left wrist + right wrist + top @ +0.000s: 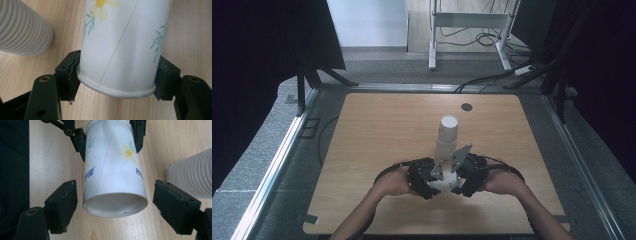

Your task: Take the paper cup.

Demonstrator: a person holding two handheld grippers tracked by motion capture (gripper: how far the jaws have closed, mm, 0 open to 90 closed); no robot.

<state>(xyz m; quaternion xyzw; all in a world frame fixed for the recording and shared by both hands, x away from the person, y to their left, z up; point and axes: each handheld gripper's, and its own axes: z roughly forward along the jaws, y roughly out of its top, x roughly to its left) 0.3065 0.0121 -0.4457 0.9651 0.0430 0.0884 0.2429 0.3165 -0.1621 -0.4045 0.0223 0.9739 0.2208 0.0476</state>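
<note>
Wooden surface [377,150] carries a ribbed cup stack [447,137] just beyond both grippers. Left gripper [116,77] clamps the flowered cup [113,173] lying near the surface's near edge, largely hidden from above. Right gripper [115,206] stands spread around its base, not touching.

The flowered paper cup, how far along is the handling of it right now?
Done: the left gripper is clamped on the flowered cup at its rim end. In hand: the right gripper straddles its base end, jaws open, not touching. Left: closing on it. The ribbed cup stack stands alongside.
</note>
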